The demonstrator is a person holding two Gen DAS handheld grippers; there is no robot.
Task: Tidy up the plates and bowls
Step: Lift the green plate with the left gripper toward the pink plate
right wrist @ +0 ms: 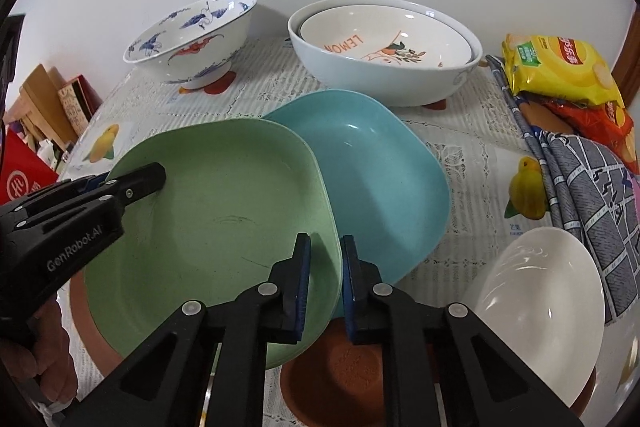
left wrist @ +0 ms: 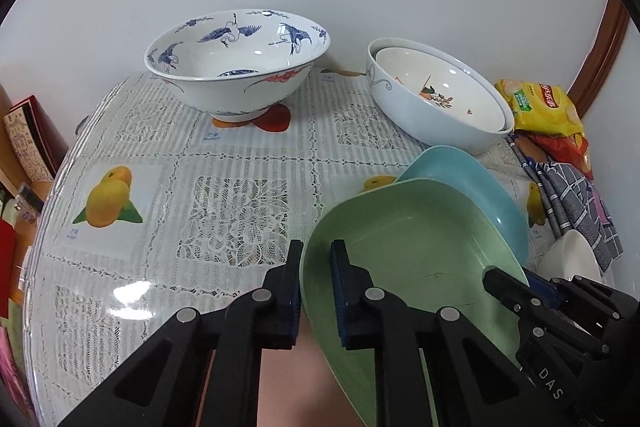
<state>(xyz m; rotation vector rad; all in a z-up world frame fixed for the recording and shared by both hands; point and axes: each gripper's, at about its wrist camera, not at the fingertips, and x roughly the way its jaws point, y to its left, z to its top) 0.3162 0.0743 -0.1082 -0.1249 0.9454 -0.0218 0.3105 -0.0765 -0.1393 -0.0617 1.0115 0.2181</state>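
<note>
while both grippers clamp its rim, green plate [right wrist: 224, 211] sits tilted.
left gripper [left wrist: 316, 291] on left edge, right gripper [right wrist: 325, 279] on near-right edge; far corner overlaps blue plate [right wrist: 380, 179].

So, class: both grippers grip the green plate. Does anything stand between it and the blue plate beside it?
Nothing visible does. The green plate, pinched by the left gripper and right gripper, already overlaps the blue plate, with no object between them.
</note>
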